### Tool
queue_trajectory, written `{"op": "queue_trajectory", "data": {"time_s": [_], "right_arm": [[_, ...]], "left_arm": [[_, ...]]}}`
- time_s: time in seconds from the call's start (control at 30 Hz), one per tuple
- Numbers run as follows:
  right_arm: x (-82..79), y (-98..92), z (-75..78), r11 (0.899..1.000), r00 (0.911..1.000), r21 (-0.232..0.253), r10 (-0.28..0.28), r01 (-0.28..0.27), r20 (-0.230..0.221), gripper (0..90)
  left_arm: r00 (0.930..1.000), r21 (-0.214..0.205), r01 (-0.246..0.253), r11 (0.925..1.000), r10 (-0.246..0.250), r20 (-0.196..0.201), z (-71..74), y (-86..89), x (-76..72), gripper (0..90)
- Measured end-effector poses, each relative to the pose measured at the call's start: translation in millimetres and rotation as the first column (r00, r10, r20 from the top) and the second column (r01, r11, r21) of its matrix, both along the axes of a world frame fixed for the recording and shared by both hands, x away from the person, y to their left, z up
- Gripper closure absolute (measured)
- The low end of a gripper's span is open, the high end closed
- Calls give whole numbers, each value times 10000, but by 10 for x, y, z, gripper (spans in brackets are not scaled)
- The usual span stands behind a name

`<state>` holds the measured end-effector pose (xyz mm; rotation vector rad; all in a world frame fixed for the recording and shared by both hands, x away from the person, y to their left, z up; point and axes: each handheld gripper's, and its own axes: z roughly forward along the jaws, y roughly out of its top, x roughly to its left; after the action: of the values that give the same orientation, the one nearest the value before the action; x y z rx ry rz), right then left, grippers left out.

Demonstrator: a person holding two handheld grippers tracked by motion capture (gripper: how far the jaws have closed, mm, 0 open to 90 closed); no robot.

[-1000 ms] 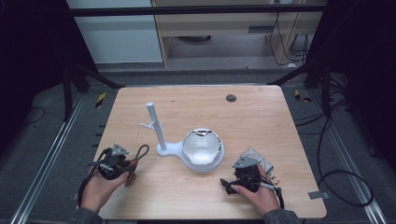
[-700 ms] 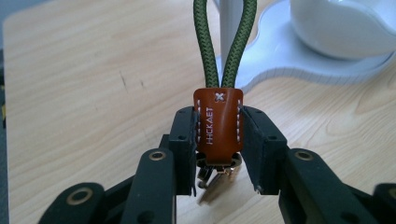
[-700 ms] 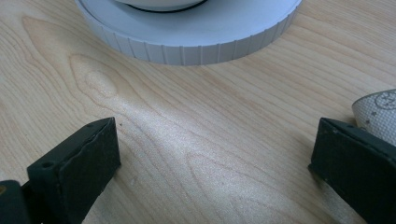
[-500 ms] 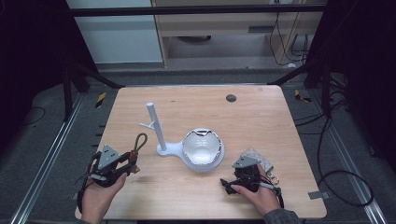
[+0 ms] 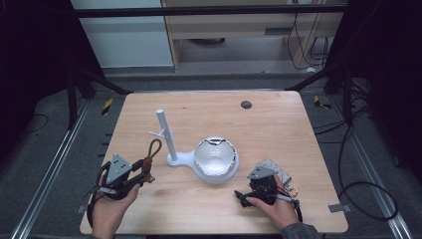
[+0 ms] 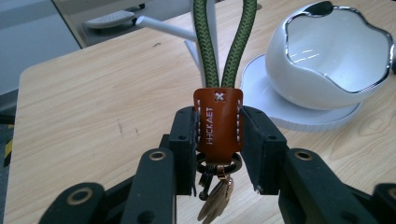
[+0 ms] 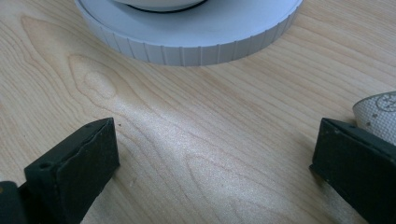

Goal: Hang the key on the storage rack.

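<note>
- The left claw (image 6: 218,135) pinches a keychain (image 6: 218,123) by its brown leather tab, above the desk (image 5: 278,124) near its left front corner; the green cord loop (image 5: 154,148) stands up and leans toward the white stand (image 5: 165,134).
- The likely step is hanging the loop on the stand's side peg (image 5: 155,133). To do it well, keep the pinch on the tab, lift the loop clear of the peg's tip, thread it over, and let go only once the cord bears on the peg.
- The keys (image 6: 215,205) dangle below the tab and could swing, so a slow carry would suit.
- The right claw (image 7: 212,158) rests spread and empty on the desk, just in front of the stand's round base (image 7: 196,32).
- A white bowl (image 5: 215,156) with a chrome rim sits on that base, just right of the post, and could crowd an approach from that side.
- A pale perforated piece (image 7: 379,114) lies beside the right claw, and a dark round mark (image 5: 246,104) sits well apart at the far edge.
</note>
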<state>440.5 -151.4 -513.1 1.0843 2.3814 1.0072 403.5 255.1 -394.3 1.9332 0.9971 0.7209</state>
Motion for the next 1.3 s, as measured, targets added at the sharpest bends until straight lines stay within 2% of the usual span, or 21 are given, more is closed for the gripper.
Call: {"op": "queue_trajectory", "data": {"time_s": [0.3, 0.93, 1.1, 1.2, 1.3], "right_arm": [[2, -1, -2, 10000, 10000, -19, 9, -9, 30, 4], [0, 0, 0, 10000, 10000, -1, -3, 3, -1, 4], [1, 0, -1, 10000, 10000, -17, 3, -3, 26, 5], [1, -1, -2, 10000, 10000, -18, 7, -7, 27, 4], [1, -1, -2, 10000, 10000, -19, 6, -6, 28, 4]], "left_arm": [[9992, -21, 224, 9997, -224, 326, 109, -115, -26, 661], [9988, -175, 188, 9997, -180, 452, 159, -112, -65, 661], [9980, -265, 170, 9995, -153, 607, 214, -119, -85, 661], [9977, -275, 143, 9995, -124, 664, 249, -133, -68, 661], [9984, -365, 38, 9993, -18, 558, 244, -134, -19, 661]]}}
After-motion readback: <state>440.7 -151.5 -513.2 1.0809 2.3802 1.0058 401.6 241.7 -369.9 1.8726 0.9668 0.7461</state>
